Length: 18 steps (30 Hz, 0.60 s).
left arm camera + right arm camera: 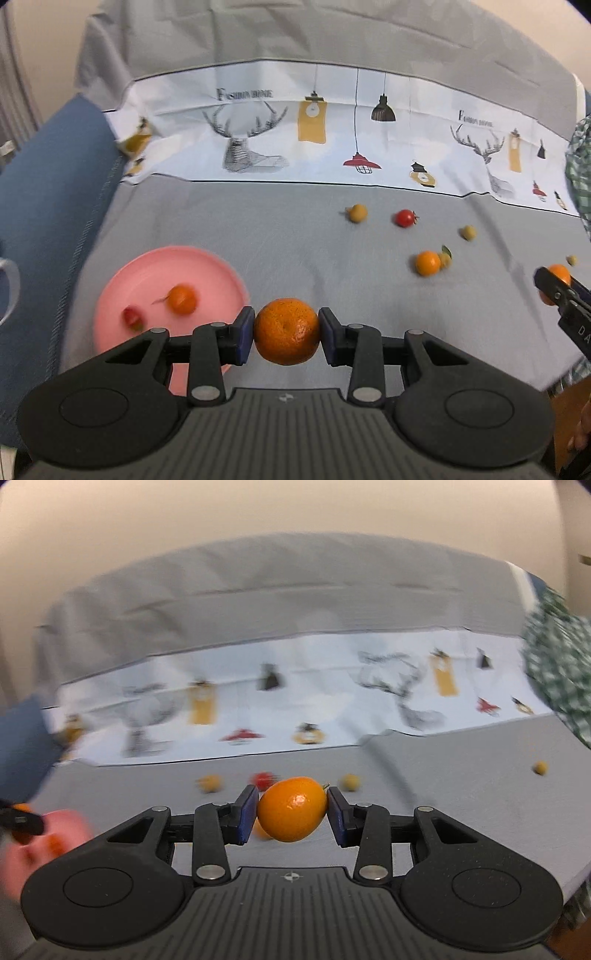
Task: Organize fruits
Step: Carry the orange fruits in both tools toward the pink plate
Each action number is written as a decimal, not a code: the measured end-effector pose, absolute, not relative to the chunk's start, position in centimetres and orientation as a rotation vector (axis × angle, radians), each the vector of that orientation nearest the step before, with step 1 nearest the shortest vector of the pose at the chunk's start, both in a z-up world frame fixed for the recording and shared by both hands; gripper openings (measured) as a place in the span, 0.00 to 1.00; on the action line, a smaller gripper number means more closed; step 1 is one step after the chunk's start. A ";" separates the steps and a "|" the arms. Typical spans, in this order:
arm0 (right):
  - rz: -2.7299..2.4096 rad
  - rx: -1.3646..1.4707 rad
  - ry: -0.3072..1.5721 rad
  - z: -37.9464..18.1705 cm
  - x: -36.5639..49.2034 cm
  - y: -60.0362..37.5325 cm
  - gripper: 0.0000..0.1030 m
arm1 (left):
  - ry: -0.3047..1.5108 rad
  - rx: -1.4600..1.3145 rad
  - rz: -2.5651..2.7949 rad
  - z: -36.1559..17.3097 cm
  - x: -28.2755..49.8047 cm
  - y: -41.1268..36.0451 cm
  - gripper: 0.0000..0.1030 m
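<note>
A grey cloth (229,221) is spread over the whole working surface. Across its far part, toward twelve o'clock, a white printed band (332,122) is laid, on which deer heads, hanging lamps and the words "Fashion Home" are seen. At nine o'clock a blue upholstered surface (55,192) is found beside the cloth. At three o'clock a green-and-white checked fabric (557,657) is seen at the edge. A plain beige wall (258,513) is seen behind.
</note>
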State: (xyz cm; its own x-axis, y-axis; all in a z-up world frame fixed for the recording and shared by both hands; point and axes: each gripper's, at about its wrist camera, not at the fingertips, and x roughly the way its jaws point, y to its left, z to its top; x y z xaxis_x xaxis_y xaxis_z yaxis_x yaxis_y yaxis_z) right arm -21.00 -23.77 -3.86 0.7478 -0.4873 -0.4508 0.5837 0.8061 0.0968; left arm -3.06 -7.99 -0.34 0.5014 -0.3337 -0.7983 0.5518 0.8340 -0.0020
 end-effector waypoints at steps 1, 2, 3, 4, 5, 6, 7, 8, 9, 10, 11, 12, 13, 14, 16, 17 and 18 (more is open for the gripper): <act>-0.562 0.234 0.422 -3.2 -21.4 -22.2 0.41 | 0.891 0.268 -0.537 0.2 -4.0 -6.7 0.40; -0.528 0.231 0.421 -2.5 -21.9 -20.5 0.41 | 0.884 0.267 -0.528 0.6 -5.0 -5.5 0.40; -0.496 0.236 0.419 -2.0 -22.4 -18.9 0.41 | 0.880 0.265 -0.519 1.0 -5.8 -4.4 0.40; -0.455 0.249 0.419 -1.6 -22.8 -17.4 0.41 | 0.876 0.262 -0.511 1.3 -6.8 -3.2 0.40; -0.406 0.265 0.423 -1.3 -23.2 -15.9 0.41 | 0.876 0.257 -0.502 1.5 -7.5 -2.2 0.40; -0.370 0.276 0.423 -1.0 -23.6 -14.7 0.41 | 0.878 0.249 -0.489 1.8 -8.2 -1.1 0.40; -0.337 0.279 0.420 -0.7 -23.9 -13.5 0.41 | 0.880 0.240 -0.482 2.0 -8.8 -0.1 0.40; -0.313 0.274 0.422 -0.5 -24.1 -12.4 0.41 | 0.876 0.231 -0.475 2.3 -9.4 0.8 0.40; -0.288 0.262 0.426 -0.2 -24.3 -11.3 0.41 | 0.868 0.224 -0.462 2.6 -10.0 1.8 0.40; -0.271 0.249 0.421 0.0 -24.4 -10.5 0.41 | 0.858 0.221 -0.447 3.0 -10.4 2.7 0.40; -0.256 0.234 0.410 0.4 -24.7 -9.6 0.41 | 0.842 0.219 -0.432 3.5 -11.0 3.6 0.40; -0.241 0.218 0.396 0.7 -25.0 -8.8 0.41 | 0.829 0.219 -0.420 3.8 -11.5 4.2 0.40; -0.229 0.201 0.382 1.0 -25.5 -8.2 0.41 | 0.813 0.218 -0.409 4.2 -12.1 4.9 0.40; -0.219 0.184 0.375 1.2 -25.9 -7.7 0.41 | 0.798 0.214 -0.400 4.6 -12.8 5.6 0.40; -0.199 0.152 0.372 1.6 -26.7 -6.8 0.41 | 0.777 0.197 -0.384 5.1 -14.1 6.6 0.40; -0.188 0.143 0.372 1.7 -27.1 -6.3 0.41 | 0.774 0.190 -0.378 5.2 -14.7 7.1 0.40; -0.177 0.136 0.372 1.8 -27.4 -6.0 0.41 | 0.774 0.184 -0.373 5.3 -15.3 7.5 0.40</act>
